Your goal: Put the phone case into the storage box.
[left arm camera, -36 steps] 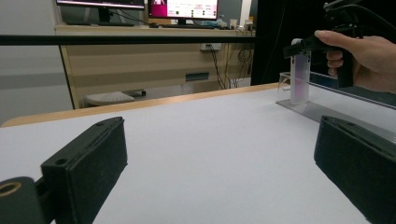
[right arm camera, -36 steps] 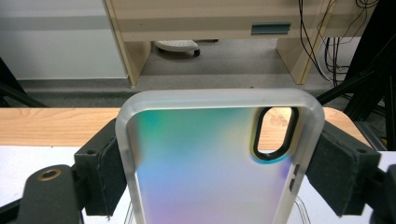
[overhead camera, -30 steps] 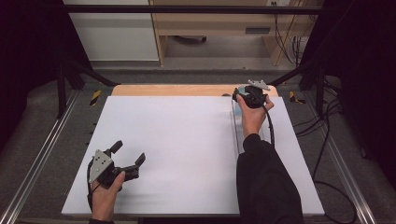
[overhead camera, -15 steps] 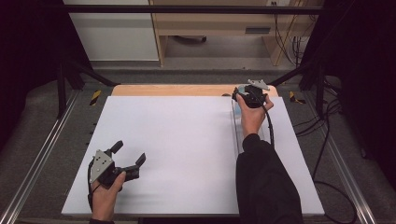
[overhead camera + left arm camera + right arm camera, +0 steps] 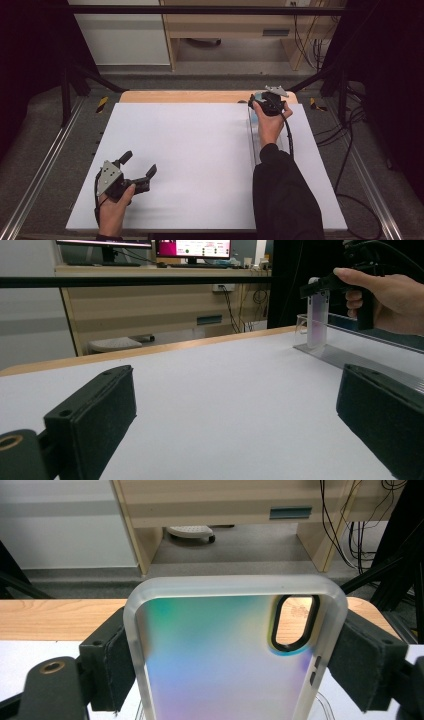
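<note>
Two padded black jaws of the right gripper point(image 5: 235, 655) clamped a frosted-edged, iridescent phone case point(image 5: 220, 660) with an oval camera cutout; left gripper point(image 5: 136, 170) gaped, unloaded, over the matte white table point(image 5: 200, 150).

A white sheet point(image 5: 200, 160) covers the table point(image 5: 200, 96), whose wooden far edge shows. Beyond it stand a pale wooden desk point(image 5: 225, 25), a white cabinet point(image 5: 120, 35) and grey floor point(image 5: 210, 80); cables point(image 5: 305, 30) hang far right.

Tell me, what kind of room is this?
Probably a lab or office workroom. Computer monitors sit on a wooden desk, cables hang behind, and the white table stands inside a metal frame. The right gripper holds a phone case.
</note>
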A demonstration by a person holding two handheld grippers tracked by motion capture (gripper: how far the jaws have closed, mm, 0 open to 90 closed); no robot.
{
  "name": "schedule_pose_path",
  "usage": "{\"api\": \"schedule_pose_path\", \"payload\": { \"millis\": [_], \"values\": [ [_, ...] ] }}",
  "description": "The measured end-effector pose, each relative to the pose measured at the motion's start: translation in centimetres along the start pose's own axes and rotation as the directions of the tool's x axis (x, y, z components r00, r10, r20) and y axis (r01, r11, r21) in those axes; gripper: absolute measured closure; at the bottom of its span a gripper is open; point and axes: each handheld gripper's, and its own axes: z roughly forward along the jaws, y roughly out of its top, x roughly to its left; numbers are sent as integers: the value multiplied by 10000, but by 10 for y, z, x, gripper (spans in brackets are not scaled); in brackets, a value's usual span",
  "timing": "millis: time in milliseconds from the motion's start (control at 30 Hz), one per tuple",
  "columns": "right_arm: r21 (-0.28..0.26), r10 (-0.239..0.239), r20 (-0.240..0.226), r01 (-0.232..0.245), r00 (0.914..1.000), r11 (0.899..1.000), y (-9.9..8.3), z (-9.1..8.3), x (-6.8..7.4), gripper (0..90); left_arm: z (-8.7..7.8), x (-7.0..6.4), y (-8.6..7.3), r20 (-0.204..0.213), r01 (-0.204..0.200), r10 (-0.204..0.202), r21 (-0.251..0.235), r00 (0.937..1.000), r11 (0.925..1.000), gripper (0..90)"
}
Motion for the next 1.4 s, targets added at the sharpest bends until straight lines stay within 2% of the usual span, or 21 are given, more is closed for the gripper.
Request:
{"api": "schedule_pose_path", "payload": {
  "millis": [300,433,667,767,1400],
  "values": [
    [29,109,-99,-109,9999,9999,0,1,-1,171,0,0,0,15,10,-10,2,10000,10000,20],
    [89,-44,-307,47,9995,9999,0,1,-2,167,0,-1,0,14,-10,10,24,10000,10000,21],
    [117,-28,-473,34,9989,9999,-1,2,-2,138,1,-1,0,13,-48,48,50,10000,10000,21],
    [20,-90,-304,91,9995,10000,0,1,-2,122,1,-1,0,3,-58,58,53,10000,10000,20],
    [-403,-67,-543,45,9985,9992,5,-5,-1,107,1,-2,0,13,-102,102,69,9999,9999,21]
  ]
}}
